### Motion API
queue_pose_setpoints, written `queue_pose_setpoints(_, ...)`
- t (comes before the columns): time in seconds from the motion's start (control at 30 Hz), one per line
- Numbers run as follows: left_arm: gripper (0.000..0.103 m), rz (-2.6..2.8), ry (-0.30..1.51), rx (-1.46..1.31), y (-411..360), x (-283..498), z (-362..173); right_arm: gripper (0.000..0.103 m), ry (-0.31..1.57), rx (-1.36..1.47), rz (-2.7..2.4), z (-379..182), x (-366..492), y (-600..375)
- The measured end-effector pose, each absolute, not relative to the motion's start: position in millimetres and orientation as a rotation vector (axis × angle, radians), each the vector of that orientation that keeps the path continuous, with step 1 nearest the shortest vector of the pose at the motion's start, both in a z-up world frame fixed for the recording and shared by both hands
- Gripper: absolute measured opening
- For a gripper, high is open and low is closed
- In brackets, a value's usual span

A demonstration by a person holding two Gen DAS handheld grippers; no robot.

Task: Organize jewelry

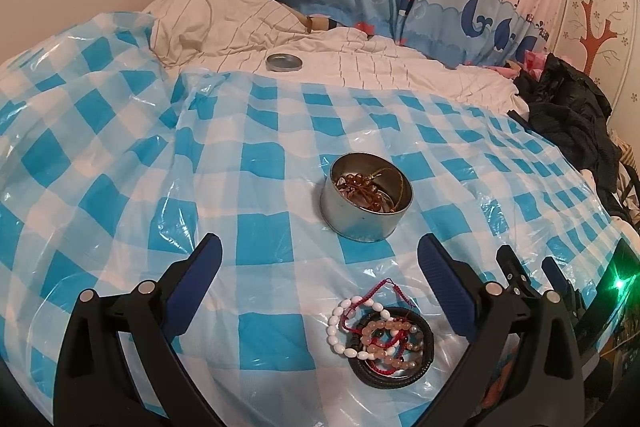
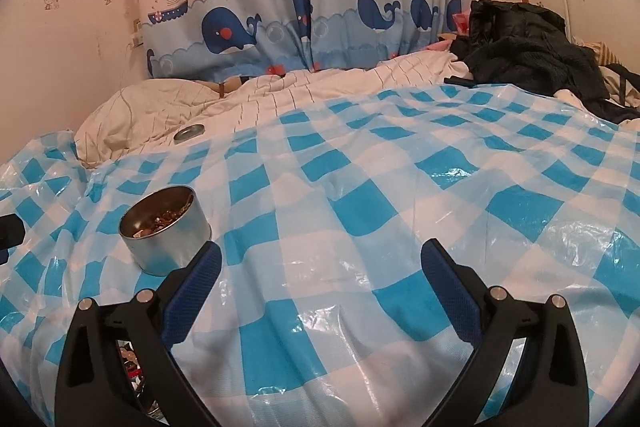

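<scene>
Left gripper (image 1: 318, 251) stood wide open and empty above the blue-and-white checked plastic sheet (image 1: 260, 163). Right gripper (image 2: 320, 259) likewise spread wide, holding nothing. Round silver metal tin (image 1: 365, 202) held brown beads; white, pink and red bracelets (image 1: 380, 331) lay heaped on a black ring just beside the left gripper's right finger.

Left black claw with blue padded fingers (image 1: 318, 259), lower frame, jaws spread wide, empty. Right matching claw (image 2: 320, 265), lower frame, likewise spread and empty.
</scene>
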State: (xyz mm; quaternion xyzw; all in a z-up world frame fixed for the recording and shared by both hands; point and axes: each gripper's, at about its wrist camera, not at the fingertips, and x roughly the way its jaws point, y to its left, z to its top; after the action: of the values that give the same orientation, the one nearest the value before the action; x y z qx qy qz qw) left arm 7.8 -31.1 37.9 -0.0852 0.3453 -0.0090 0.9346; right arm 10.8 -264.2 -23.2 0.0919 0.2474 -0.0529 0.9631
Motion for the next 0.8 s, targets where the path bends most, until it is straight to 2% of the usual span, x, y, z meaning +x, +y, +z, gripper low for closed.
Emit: queue_pose_setpoints(0.8,0.095,-0.011,0.724,-0.161,-31.4,11.8,29.1,0.096,0.652,0.308,-0.084,-45.2,34.4,-287.2)
